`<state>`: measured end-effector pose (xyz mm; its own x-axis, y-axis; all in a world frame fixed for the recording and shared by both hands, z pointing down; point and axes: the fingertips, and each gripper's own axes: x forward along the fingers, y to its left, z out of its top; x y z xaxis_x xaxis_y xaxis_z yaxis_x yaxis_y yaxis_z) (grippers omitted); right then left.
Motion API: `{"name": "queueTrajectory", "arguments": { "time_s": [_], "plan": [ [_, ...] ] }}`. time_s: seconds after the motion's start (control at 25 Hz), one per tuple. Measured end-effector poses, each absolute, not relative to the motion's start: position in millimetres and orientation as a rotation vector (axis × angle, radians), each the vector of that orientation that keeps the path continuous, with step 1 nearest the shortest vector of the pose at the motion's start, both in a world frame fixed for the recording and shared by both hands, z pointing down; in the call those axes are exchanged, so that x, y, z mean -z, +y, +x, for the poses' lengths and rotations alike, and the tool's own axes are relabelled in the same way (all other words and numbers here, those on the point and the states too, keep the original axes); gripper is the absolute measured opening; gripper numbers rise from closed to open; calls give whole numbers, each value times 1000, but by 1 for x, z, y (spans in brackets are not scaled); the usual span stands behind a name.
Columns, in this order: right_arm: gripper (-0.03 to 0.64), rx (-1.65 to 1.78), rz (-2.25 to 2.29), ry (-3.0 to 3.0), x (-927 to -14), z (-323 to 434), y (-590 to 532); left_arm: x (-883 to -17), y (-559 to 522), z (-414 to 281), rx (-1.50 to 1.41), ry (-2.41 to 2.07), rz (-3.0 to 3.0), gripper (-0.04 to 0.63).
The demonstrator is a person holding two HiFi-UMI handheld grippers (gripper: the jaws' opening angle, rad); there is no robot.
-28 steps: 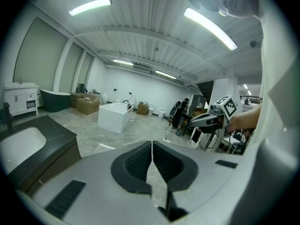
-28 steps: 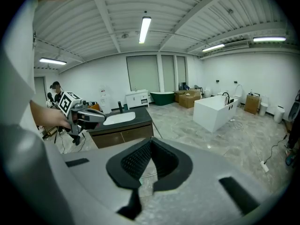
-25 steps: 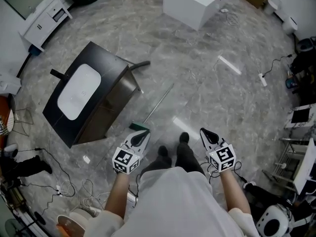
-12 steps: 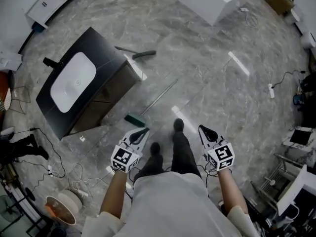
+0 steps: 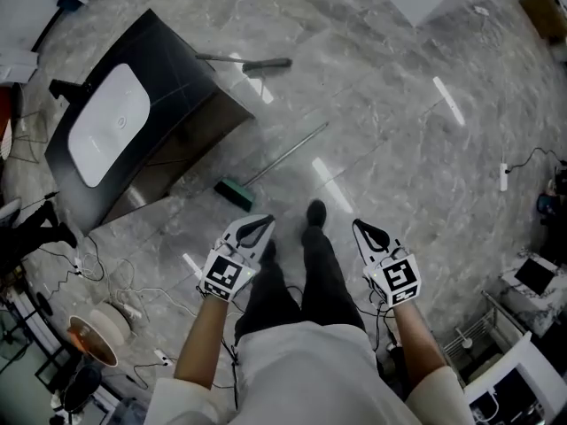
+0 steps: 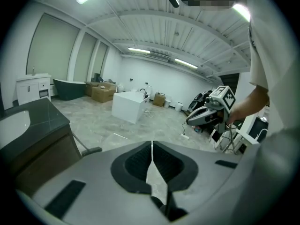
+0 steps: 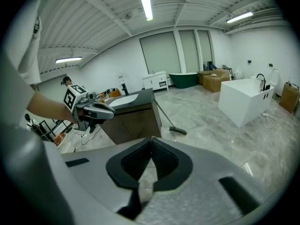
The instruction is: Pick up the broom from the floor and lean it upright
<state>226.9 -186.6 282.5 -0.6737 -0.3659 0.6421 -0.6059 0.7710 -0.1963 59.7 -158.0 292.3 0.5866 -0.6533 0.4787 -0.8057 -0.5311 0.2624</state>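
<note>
The floor [image 5: 399,166] is glossy, reflective grey marble-look stone. The broom [image 5: 282,156] has a smooth, shiny metal-looking handle. The vanity cabinet [image 5: 190,87] has a matt black top, a glossy white basin [image 5: 102,127] and brown wood-look sides.

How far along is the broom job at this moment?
Done: nothing yet. The green-headed broom with the silver handle lies flat on the grey marble floor, near the black vanity cabinet. In hand: nothing; the left tool and right tool are both shut and empty, held in front of the person, short of the broom. Left: reach down, grip the handle, lift it and lean it upright.
</note>
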Motion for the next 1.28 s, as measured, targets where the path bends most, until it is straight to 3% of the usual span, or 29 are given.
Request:
{"name": "queueTrajectory", "arguments": {
  "time_s": [0.44, 1.28],
  "plan": [
    [2, -607, 611, -2380, -440, 212, -251, -462, -207, 58, -534, -1189, 2278, 11],
    [2, -592, 555, -2382, -774, 177, -264, -820, -208, 25, -608, -1134, 2272, 12]
  ]
}}
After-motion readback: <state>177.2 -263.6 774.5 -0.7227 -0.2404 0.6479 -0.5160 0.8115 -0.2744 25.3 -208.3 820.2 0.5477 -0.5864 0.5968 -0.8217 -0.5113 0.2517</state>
